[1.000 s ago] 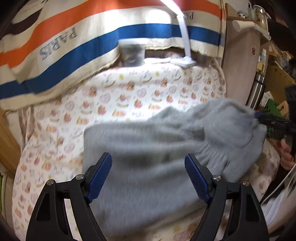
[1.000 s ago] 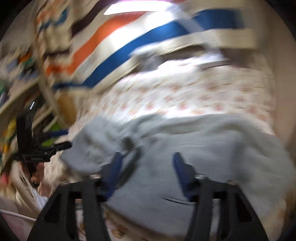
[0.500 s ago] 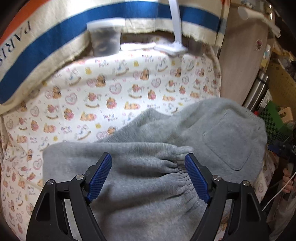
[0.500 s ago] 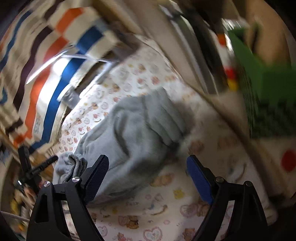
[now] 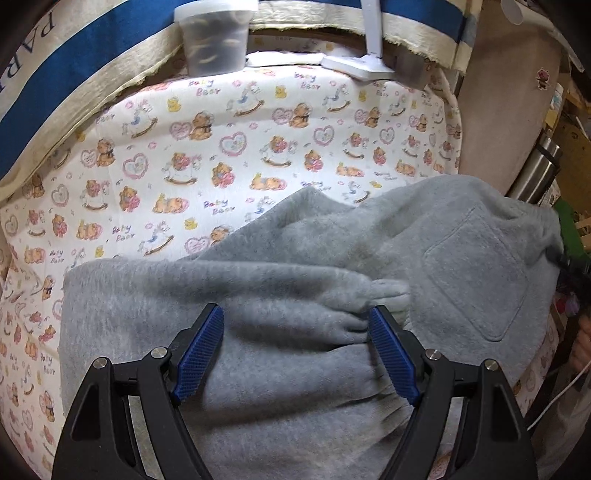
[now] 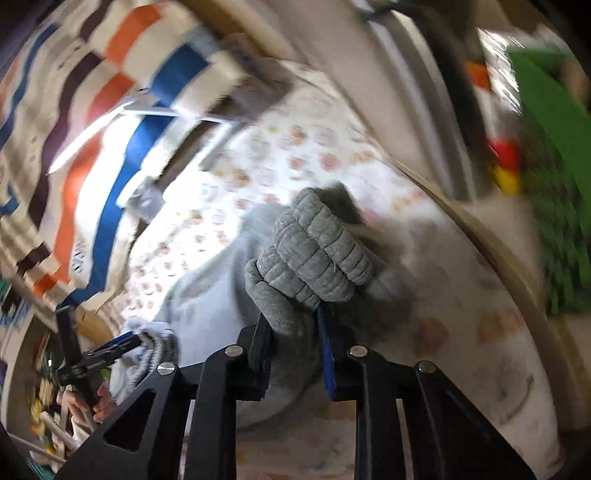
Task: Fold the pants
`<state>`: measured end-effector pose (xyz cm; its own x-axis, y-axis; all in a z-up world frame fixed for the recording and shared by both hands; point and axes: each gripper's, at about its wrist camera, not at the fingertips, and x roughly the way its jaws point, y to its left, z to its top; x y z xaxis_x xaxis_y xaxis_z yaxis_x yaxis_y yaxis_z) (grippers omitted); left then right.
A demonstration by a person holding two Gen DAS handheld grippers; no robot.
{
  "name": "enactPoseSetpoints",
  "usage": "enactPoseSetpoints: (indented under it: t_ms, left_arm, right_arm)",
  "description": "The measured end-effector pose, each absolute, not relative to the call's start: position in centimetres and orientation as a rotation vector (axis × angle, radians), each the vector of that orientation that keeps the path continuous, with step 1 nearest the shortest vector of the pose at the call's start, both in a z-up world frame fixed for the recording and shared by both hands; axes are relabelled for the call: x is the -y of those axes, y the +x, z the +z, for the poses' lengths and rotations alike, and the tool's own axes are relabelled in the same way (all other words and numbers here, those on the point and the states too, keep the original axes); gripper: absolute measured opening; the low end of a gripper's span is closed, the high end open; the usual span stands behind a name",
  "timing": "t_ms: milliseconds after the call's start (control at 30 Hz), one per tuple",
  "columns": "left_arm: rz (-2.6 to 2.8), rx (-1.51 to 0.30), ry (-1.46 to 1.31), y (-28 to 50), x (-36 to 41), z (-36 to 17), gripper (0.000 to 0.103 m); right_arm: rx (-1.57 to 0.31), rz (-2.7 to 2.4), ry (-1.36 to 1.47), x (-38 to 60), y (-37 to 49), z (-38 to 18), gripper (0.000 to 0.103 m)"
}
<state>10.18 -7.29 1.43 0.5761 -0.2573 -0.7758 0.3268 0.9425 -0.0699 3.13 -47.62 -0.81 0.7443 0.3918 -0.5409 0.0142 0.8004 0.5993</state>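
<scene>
Grey pants (image 5: 280, 295) | bunched cuff (image 6: 317, 251) pinched between right fingers (image 6: 327, 354)

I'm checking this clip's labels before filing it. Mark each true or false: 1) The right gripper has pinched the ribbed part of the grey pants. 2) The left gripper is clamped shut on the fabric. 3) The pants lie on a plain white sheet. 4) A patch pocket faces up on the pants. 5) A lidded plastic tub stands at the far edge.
1) True: the right gripper has just closed its jaws on the ribbed band of the grey pants.
2) False: the left gripper stands open over the fabric.
3) False: the sheet has a bear and heart print.
4) True: the patch pocket faces up.
5) True: the plastic tub stands at the far edge.
</scene>
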Motion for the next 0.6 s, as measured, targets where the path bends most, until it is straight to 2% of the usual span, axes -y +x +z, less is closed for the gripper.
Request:
enactPoseSetpoints:
  t_ms: [200, 467, 500, 567, 600]
  left_arm:
    - [-0.370, -0.849, 0.072, 9.8, 8.1, 3.1, 0.080]
    - [-0.367, -0.872, 0.070, 9.8, 8.2, 2.5, 0.080]
    - [-0.368, -0.871, 0.069, 9.7, 8.2, 2.5, 0.080]
    - [-0.369, -0.867, 0.063, 9.6, 8.1, 2.7, 0.080]
    - [-0.368, -0.866, 0.060, 9.6, 8.0, 2.7, 0.080]
  right_arm:
    - [-0.711, 0.275, 0.548, 46.3, 5.5, 2.8, 0.022]
    - [-0.812, 0.208, 0.684, 49.0, 5.0, -2.6, 0.023]
    - [-0.815, 0.210, 0.698, 49.3, 4.7, -3.0, 0.025]
    - [-0.822, 0.206, 0.723, 49.8, 4.3, -3.7, 0.040]
    - [-0.828, 0.195, 0.730, 49.9, 4.2, -4.0, 0.057]
